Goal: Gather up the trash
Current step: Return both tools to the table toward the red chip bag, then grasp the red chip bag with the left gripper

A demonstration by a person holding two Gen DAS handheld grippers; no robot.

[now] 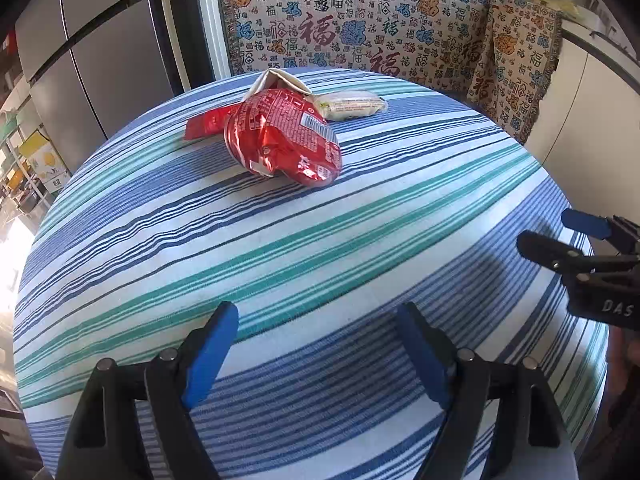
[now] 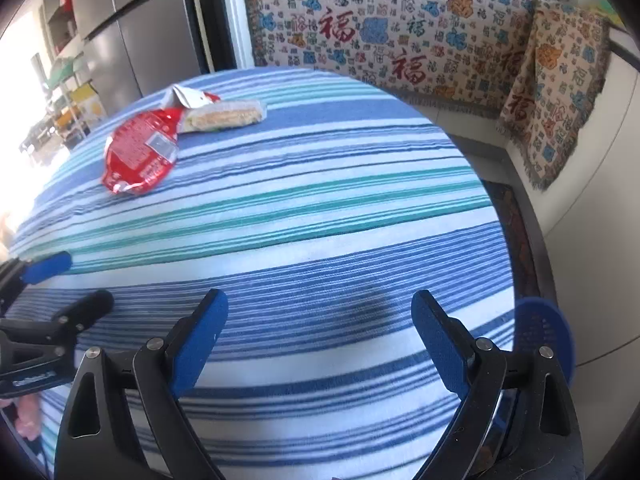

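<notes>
A crumpled red snack bag [image 1: 286, 138] lies on the far side of the round table with the striped cloth [image 1: 320, 248]. Behind it lie a torn red-and-white wrapper [image 1: 276, 80] and a pale packet with a biscuit-like filling [image 1: 352, 105]. The same bag [image 2: 140, 154], wrapper [image 2: 192, 98] and packet [image 2: 224, 116] show at the far left in the right wrist view. My left gripper [image 1: 316, 316] is open and empty above the near part of the cloth. My right gripper [image 2: 320, 304] is open and empty, beside the left one [image 2: 68, 280].
A patterned blanket [image 1: 360, 20] covers a bench behind the table. A grey fridge [image 1: 92, 40] stands at the left. A blue round basket-like thing [image 2: 544, 332] sits below the table's right edge. A white cabinet [image 1: 592, 120] is at the right.
</notes>
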